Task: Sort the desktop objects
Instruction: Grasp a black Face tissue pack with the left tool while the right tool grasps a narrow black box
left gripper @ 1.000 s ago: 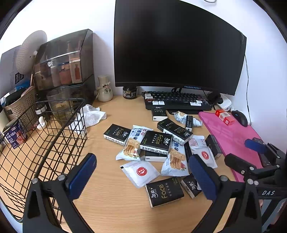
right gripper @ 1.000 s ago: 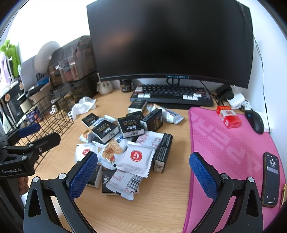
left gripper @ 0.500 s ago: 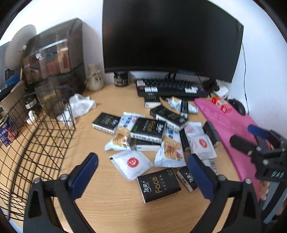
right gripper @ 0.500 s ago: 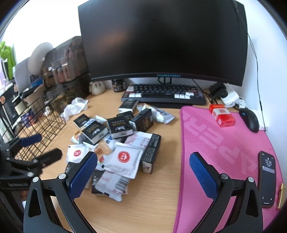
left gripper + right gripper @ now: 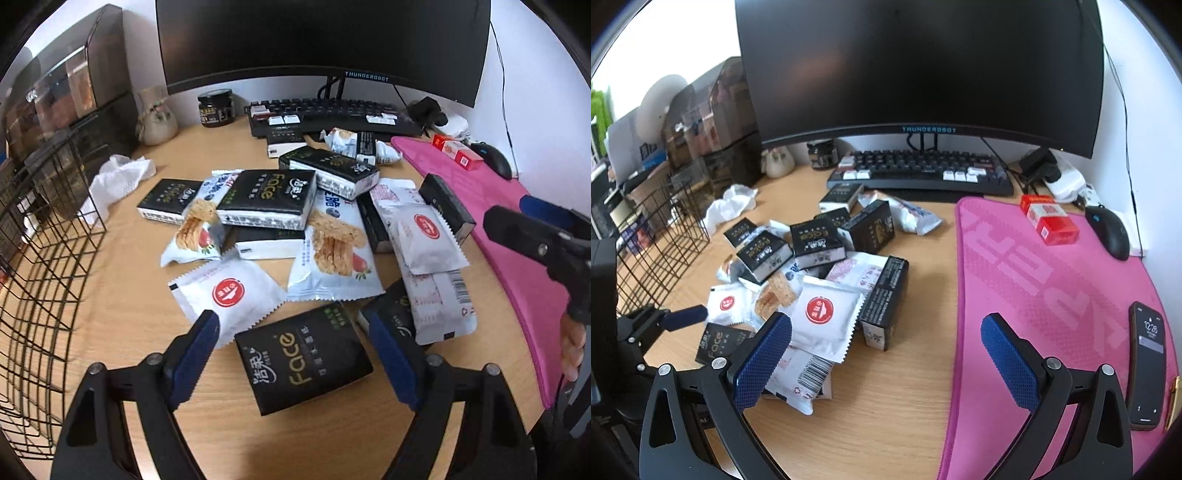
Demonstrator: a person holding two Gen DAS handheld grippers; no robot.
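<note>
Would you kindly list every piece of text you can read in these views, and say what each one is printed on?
"THUNDEROBOT": bezel of the monitor.
"Face": black tissue pack between the closing left gripper fingers, untouched.
"12:28": phone screen on the pink mat.
Snack wrappers, red box, jar label: too small or blurred.

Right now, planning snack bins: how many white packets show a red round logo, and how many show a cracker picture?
Red-logo packets: 2
Cracker-picture packets: 3
Total: 5
</note>
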